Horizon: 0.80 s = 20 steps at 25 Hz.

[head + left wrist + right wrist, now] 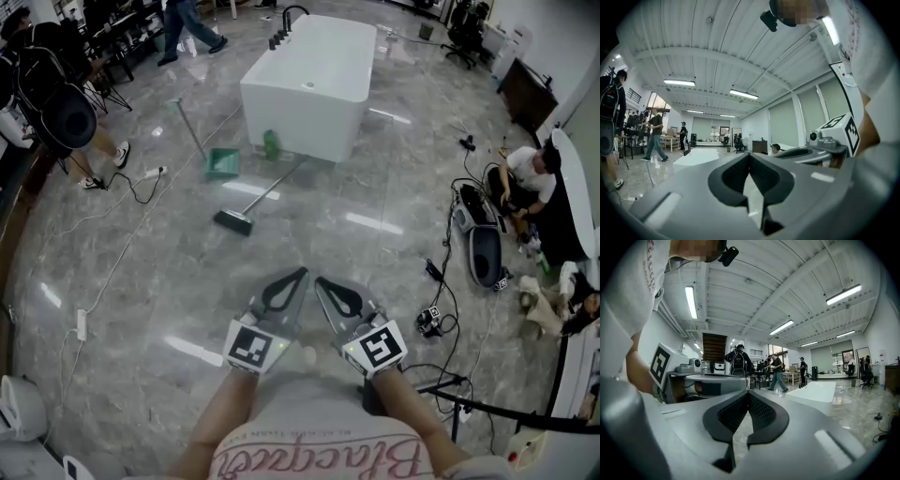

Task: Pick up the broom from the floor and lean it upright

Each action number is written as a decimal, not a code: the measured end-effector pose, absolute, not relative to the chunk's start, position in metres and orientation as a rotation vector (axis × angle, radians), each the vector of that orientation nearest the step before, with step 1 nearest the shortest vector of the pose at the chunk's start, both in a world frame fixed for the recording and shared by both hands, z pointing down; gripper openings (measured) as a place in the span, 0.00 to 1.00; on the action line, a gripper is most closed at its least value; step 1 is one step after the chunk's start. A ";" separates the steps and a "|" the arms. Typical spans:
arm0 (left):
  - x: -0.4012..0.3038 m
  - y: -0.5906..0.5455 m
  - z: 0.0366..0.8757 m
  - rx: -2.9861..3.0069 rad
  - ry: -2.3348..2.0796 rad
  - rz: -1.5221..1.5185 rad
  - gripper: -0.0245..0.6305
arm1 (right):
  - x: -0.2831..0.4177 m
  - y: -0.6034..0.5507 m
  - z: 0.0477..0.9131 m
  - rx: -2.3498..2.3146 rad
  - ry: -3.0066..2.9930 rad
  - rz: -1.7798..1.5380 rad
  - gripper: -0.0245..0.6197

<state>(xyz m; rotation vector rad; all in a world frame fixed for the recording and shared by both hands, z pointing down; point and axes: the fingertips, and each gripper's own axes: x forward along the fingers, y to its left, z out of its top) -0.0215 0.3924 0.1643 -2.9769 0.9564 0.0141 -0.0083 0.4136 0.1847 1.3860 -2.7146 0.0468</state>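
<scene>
The broom (251,206) lies flat on the grey marble floor, its dark head (232,221) nearest me and its pale handle running up-right toward the white bathtub (305,80). My left gripper (302,273) and right gripper (318,281) hover side by side well short of the broom, tips nearly touching each other. Both are shut with nothing between the jaws. In the left gripper view the left gripper (749,155) points level at the room, and the right gripper (749,393) does the same in its own view; the broom is hidden there.
A green dustpan (221,163) with a long handle and a green bottle (271,144) sit by the bathtub. Cables (141,183) trail at left, gear and a seated person (527,174) at right. People stand at the far left.
</scene>
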 end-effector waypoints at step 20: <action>-0.029 0.176 0.184 -3.001 0.939 -0.019 0.04 | 0.004 0.201 0.208 1.417 -2.668 0.177 0.04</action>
